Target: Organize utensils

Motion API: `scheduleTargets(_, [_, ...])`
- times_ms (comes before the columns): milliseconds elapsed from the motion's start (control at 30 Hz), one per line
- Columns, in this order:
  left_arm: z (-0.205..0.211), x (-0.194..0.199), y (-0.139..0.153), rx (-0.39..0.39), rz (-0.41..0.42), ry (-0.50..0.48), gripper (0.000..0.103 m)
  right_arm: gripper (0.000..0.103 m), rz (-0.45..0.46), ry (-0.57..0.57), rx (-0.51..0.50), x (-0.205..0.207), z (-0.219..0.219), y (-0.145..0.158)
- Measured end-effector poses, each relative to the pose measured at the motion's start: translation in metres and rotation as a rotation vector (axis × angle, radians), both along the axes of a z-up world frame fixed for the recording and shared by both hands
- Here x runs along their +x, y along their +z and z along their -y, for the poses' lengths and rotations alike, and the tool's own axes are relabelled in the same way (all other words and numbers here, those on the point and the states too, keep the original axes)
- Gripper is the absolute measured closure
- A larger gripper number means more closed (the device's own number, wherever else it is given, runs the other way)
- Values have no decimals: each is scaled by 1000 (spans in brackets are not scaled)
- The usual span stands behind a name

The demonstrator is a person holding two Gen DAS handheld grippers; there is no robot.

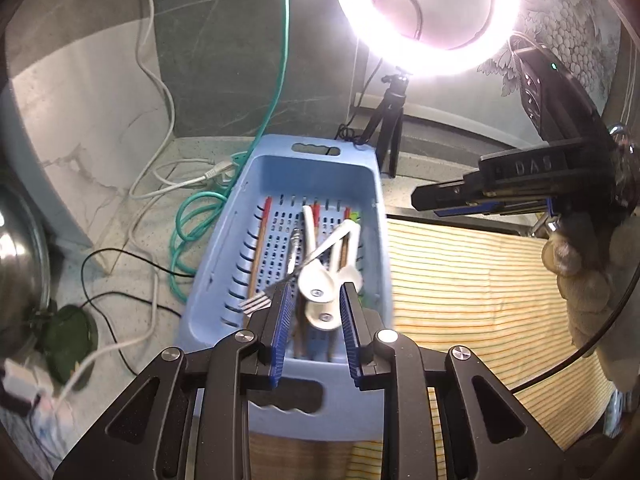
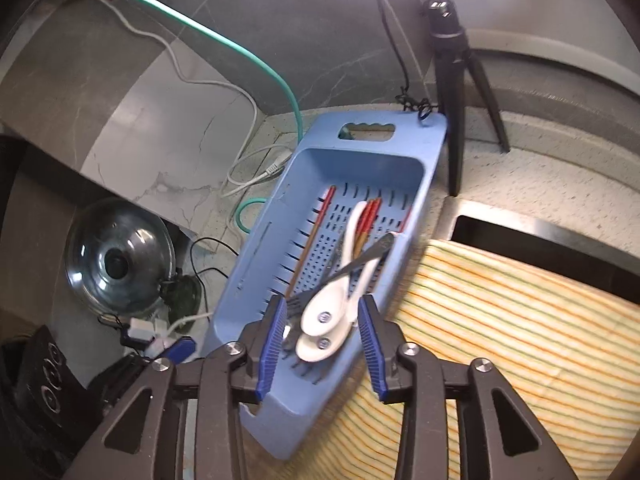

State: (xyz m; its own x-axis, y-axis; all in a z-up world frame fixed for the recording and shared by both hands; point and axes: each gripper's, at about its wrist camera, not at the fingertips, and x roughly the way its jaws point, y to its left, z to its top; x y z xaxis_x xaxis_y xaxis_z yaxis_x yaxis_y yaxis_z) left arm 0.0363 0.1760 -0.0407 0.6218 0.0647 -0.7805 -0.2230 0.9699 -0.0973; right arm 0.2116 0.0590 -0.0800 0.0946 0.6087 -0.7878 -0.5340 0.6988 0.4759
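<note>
Two glossy white spoons [image 1: 318, 280] overlap in slotted blue basket [image 1: 224, 280].

The slotted basket [image 1: 320, 168] is pale blue. In it lie two white spoons [image 1: 318, 280], a silver fork [image 1: 256, 302] and brown chopsticks [image 2: 370, 212] with red tops. The mat [image 1: 460, 280] beside it is cream with thin orange and green stripes. Each gripper is black with ribbed blue pads [image 2: 272, 344]. A teal cable [image 1: 280, 60] and a white cable [image 1: 160, 80] cross the grey speckled tabletop [image 1: 132, 240]. The tripod [image 2: 460, 80] is black.
</note>
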Motion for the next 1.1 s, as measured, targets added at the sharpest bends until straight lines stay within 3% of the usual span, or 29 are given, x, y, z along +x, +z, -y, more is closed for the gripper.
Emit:
scheduleTargets(67, [9,-3,4,6,4,23,60,66,39,16,-14,-3,14,4])
scheduleTargets(233, [36,-10,16,6,17,64,57,56,166,23,-38,-17,50,15])
scheduleTargets(367, [59,-19,27,12,36,100,44,56,249,5,-36,-27,85,24])
scheduleTargets(667, [102,-42,54,55,73,174,34,55,401,-12,13,-53,151,48])
scheduleTargets(800, [112,-50,61,69,77,201,33,29,423,7,-7,-67,162,56])
scheduleTargets(1100, [112,-60,70,72,98,191,32,28,483,-23,-2,-95,166,74])
